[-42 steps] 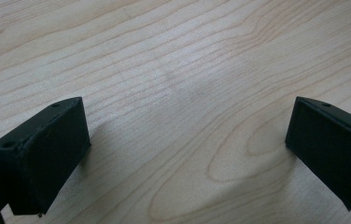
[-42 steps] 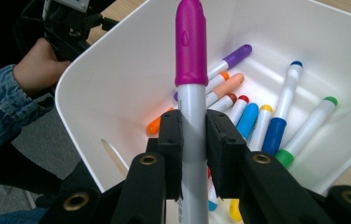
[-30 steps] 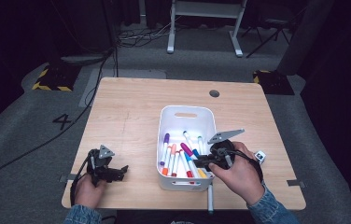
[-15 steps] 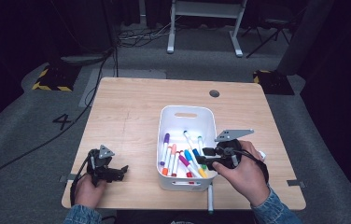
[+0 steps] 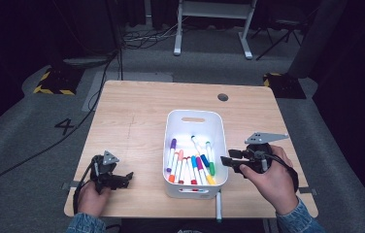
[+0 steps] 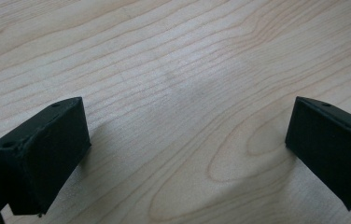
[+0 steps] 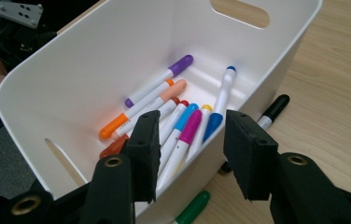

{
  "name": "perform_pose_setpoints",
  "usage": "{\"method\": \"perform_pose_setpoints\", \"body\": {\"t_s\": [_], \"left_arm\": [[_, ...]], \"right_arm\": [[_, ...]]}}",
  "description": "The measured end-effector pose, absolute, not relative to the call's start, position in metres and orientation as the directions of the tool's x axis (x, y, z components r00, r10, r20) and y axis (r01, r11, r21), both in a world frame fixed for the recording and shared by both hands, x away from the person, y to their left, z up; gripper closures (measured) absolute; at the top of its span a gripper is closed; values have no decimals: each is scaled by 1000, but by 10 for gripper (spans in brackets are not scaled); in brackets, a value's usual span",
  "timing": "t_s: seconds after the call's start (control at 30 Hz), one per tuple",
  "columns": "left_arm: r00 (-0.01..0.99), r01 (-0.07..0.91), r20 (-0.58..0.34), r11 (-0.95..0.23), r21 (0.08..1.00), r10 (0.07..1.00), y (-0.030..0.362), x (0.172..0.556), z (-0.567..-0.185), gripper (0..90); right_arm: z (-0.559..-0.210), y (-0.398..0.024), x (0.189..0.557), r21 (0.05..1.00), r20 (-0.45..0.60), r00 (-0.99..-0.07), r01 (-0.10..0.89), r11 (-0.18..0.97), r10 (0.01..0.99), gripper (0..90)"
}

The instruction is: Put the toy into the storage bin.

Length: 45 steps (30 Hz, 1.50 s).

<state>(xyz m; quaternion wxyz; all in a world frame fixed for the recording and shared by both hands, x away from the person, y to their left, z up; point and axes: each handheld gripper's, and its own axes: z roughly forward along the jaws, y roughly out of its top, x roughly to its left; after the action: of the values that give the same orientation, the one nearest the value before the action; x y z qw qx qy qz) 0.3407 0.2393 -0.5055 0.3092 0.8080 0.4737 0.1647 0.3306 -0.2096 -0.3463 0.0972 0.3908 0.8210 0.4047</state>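
Beside the bin's (image 5: 196, 121) right wall, the right gripper (image 5: 230, 162) hangs released and empty above the markers (image 7: 178, 121); the left gripper (image 5: 122, 178) rests released near the table's (image 5: 137, 111) front-left corner.

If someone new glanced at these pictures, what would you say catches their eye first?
Most likely the white bin in the middle of the wooden table, with bright markers lying in its near end. Next, the right gripper beside the bin's right wall, jaws open with nothing between them, and the left gripper open over bare wood near the table's front left corner.
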Motion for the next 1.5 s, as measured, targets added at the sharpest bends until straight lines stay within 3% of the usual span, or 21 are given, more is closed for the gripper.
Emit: {"method": "perform_pose_setpoints", "body": {"t_s": [0.67, 1.1, 1.5], "left_arm": [[497, 665, -30, -359, 655, 867, 239, 341, -506, 0], [497, 665, -29, -359, 655, 867, 239, 341, -506, 0], [497, 665, -30, -359, 655, 867, 239, 341, -506, 0]], "right_arm": [[-385, -235, 326, 647, 178, -626, 656, 389, 759, 552], [-436, -227, 314, 529, 222, -630, 719, 451, 744, 538], [-459, -208, 304, 484, 237, -668, 711, 510, 705, 520]]}}
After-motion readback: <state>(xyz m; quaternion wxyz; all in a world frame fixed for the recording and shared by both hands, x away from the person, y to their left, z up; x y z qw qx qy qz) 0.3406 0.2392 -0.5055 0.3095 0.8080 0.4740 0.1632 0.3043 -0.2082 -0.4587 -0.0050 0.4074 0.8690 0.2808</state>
